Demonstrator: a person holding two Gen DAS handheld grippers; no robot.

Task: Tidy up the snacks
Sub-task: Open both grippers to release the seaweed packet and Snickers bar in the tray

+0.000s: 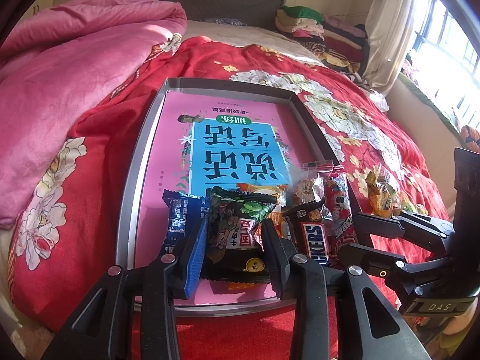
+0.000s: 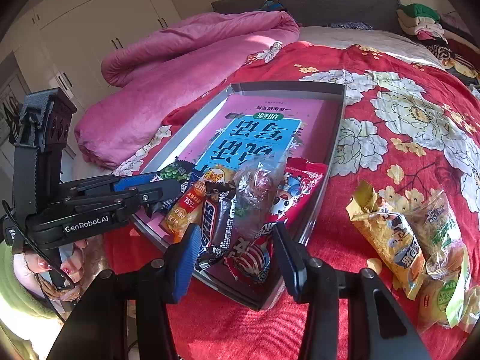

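- Left wrist view: my left gripper sits low over the near end of the grey tray, its jaws standing either side of the green pea snack packet. The pads look to be touching the wrapper's edges, but I cannot tell whether I am clenching it or have just let go.
- Left of that packet, touching it, lies a dark blue packet; both rest on the pink and blue book that lines the tray floor.
- To the right in the tray are the Snickers bar, a clear-wrapped sweet and a red cartoon packet, crowded against the right wall.
- Right wrist view: my right gripper hangs spread and empty, with the Snickers bar and a red-and-white lollipop just beyond its tips at the tray's near corner.
- Far right, well outside the tray on the red floral quilt, lie the snacks still to be sorted: a yellow packet and a clear bag with green print, overlapping.
- Risks, as I judge them: the packets are puffy and slick, so a pinch on the pea packet's edge could slip; my grippers are near each other and could knock together; the soft quilt could let the tray tip if I press on its rim; the overlapping pile may lift two at once.
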